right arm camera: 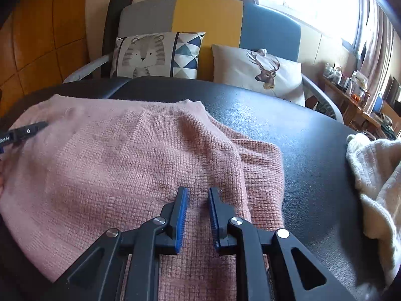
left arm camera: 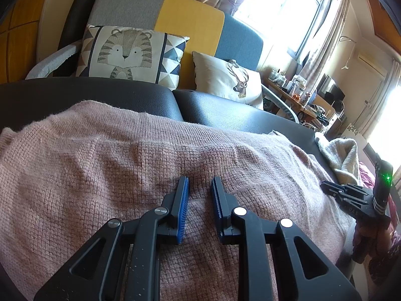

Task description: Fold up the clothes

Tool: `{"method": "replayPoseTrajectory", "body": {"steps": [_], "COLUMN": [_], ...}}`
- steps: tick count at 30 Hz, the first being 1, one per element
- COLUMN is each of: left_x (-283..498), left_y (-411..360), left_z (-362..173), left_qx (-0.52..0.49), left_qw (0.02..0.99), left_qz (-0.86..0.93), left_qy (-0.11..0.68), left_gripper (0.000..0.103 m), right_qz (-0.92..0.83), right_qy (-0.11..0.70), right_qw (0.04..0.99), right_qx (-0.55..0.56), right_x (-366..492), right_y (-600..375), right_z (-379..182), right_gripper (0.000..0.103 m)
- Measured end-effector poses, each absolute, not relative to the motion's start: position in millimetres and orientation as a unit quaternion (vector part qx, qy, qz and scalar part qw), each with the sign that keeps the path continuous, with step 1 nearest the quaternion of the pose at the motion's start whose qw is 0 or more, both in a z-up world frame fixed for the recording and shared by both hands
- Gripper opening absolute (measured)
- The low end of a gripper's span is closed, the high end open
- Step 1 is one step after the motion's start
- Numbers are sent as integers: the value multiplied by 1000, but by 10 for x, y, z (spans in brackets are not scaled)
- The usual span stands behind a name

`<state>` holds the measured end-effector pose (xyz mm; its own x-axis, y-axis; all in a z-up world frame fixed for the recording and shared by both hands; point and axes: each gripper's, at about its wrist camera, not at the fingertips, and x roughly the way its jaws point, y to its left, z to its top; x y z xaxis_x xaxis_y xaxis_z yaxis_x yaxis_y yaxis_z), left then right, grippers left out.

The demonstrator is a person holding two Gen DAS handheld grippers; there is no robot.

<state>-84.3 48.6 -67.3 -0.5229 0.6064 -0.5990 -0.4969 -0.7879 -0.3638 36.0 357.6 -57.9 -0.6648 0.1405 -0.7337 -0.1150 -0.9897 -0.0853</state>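
Left wrist view: the left gripper [left arm camera: 199, 183] hovers over the pink knit sweater [left arm camera: 125, 155], jaws narrowly apart, pinching nothing. The right gripper [right arm camera: 198, 192] does likewise, a small gap showing. The sweater lies spread on the black table [right arm camera: 288, 115]; beyond, a cream garment [right arm camera: 376, 175] and cushioned sofa [right arm camera: 208, 20].

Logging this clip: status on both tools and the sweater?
Left tool, right tool: narrow gap, holding nothing. Pink sweater spread on black surface. Cream garment at right, clear.
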Motion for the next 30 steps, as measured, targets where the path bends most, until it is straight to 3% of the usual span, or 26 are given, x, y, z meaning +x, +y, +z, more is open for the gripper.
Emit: {"method": "replayPoseTrajectory", "body": {"steps": [1, 13, 15, 16, 18, 21, 23, 25, 26, 27, 30], "left_x": [-847, -865, -863, -864, -867, -864, -868, -872, -873, -872, -866], "left_y": [485, 466, 468, 468, 468, 474, 473, 470, 470, 469, 468], "left_z": [-672, -679, -679, -679, -676, -674, -672, -671, -670, -670, -671], "left_qx": [-372, -374, -374, -374, -374, -374, -374, -374, -374, -374, -374], "left_qw": [318, 321, 321, 321, 321, 320, 320, 320, 320, 320, 320], "left_qz": [869, 866, 866, 866, 867, 867, 867, 867, 867, 867, 866], "left_qy": [-75, -82, -82, -81, -81, -80, -80, -80, -79, -79, -80], "left_gripper": [21, 21, 21, 21, 21, 21, 21, 21, 21, 21, 21], "right_qz": [913, 907, 905, 902, 889, 861, 885, 866, 849, 850, 879], "right_qy": [-9, 129, 182, 214, 241, 124, 209, 271, 209, 204, 354], "right_qw": [76, 197, 185, 177, 184, 282, 221, 238, 304, 310, 180], "right_qx": [-400, -348, -337, -331, -343, -406, -353, -345, -379, -374, -263], "right_x": [380, 1214, 1443, 1559, 1721, 1789, 2024, 2159, 2134, 2158, 2385], "right_y": [3612, 4699, 4873, 4956, 5097, 5056, 5132, 5247, 5207, 5192, 5268], "right_z": [-571, -237, -191, -174, -170, -131, -17, -7, 4, 13, 36], "right_gripper": [0, 0, 13, 26, 29, 30, 30, 31, 32, 31, 32]}}
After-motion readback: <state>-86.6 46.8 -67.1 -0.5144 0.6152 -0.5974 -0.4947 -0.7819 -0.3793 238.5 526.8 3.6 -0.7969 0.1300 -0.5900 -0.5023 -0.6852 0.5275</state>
